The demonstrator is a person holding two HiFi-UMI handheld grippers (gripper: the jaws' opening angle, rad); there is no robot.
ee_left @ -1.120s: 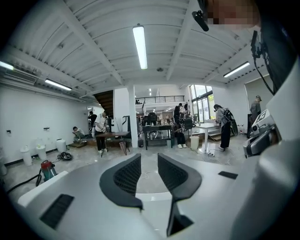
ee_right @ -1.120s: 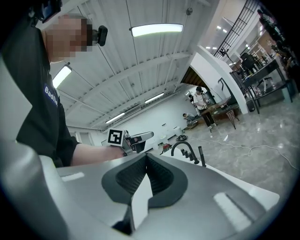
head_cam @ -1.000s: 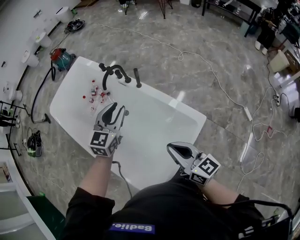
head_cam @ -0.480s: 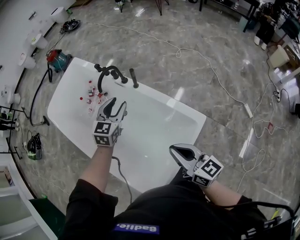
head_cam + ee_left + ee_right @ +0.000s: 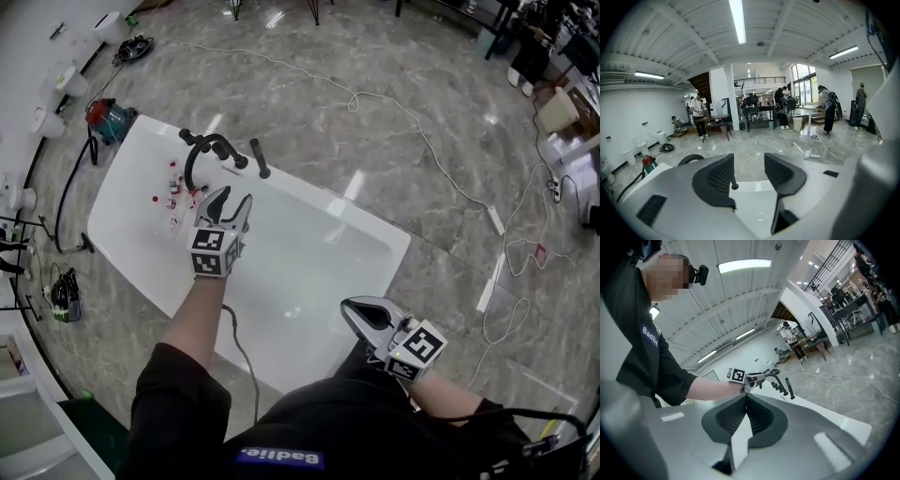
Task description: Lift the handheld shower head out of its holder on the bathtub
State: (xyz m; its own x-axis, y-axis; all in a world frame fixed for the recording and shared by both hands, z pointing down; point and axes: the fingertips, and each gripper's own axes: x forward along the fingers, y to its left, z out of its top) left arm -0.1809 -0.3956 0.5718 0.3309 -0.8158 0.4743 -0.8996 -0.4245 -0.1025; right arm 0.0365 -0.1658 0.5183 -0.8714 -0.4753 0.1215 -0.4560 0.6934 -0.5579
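the white bathtub (image 5: 309,248) fills the middle below you. on its far rim the arched black faucet (image 5: 212,139) stands, and just right of it the handheld shower head (image 5: 259,157), upright in its holder.

your left tongs (image 5: 234,197) hang over the basin short of that rim. they are opening wide with nothing between the pads, and the left gripper view shows the shower head in the gap, well ahead. your right tongs (image 5: 352,307) are closed on nothing, near your body.

this looks like the approach. carry the left tongs forward, straddle the stem, close, then lift straight up to clear the holder.

there is open room right of the stem. the faucet crowds its left, and small bottles (image 5: 172,192) sit on the ledge left of your tongs.
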